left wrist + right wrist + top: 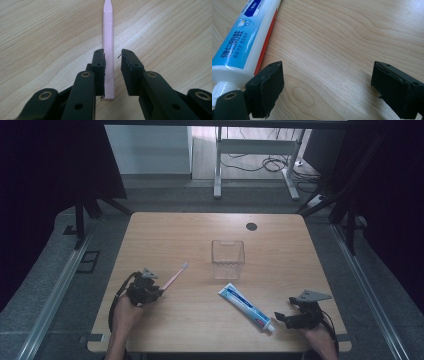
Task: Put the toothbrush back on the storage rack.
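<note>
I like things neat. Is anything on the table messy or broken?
Nothing looks broken or spilled. The pink toothbrush and the toothpaste tube lie flat and slanted on the table, outside the clear container, which stands upright.

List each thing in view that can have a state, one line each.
toothbrush: lying flat on the table, handle end between the left gripper's jaws, right pad apart from it.
toothpaste tube: lying flat, cap on, outside the right gripper's jaws.
clear container: upright, empty.
left gripper: jaws narrowly parted.
right gripper: jaws wide open, holding nothing.
</note>
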`<state>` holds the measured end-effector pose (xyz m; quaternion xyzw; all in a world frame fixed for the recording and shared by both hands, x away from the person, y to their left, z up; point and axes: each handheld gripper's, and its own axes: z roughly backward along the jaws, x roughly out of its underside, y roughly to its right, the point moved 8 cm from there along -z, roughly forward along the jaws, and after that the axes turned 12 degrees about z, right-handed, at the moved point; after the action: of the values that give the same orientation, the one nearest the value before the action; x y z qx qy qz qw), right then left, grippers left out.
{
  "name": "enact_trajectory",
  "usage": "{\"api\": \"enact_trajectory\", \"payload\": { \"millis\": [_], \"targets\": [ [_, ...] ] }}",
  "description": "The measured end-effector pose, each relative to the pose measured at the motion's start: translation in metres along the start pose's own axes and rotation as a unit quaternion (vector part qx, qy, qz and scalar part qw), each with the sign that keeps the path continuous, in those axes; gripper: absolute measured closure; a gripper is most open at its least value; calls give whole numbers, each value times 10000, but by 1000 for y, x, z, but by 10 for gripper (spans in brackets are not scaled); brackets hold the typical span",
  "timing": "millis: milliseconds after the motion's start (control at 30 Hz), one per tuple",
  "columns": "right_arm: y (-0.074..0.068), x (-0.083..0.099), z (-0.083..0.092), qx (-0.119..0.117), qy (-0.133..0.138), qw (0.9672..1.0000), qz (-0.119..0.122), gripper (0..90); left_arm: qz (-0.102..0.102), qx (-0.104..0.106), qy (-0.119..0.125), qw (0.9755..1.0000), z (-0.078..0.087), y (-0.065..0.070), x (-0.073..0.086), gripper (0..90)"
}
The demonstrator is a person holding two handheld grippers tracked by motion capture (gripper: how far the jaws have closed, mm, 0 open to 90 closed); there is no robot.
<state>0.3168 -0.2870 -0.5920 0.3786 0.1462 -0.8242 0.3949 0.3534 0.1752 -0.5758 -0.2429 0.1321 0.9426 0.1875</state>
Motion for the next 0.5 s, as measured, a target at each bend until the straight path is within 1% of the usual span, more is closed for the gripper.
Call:
{"api": "enact_trajectory", "payload": {
  "millis": [67,233,400,467,500],
  "targets": [
    [0,0,0,8,3,10000,1,111,10,-20,-43,10000,-1,-1,-3,719],
    [0,0,0,-4,3,10000,3,111,-77,-1,-230,9997,-3,-2,-14,706],
    [0,0,0,5,7,10000,3,113,-161,-52,-433,9989,-8,0,-25,702],
    [0,0,0,1,7,10000,-1,113,-233,-85,-546,9982,-10,1,-30,703],
    [0,0,0,0,8,10000,0,114,-219,-93,-571,9981,-11,2,-31,705]
  ]
}}
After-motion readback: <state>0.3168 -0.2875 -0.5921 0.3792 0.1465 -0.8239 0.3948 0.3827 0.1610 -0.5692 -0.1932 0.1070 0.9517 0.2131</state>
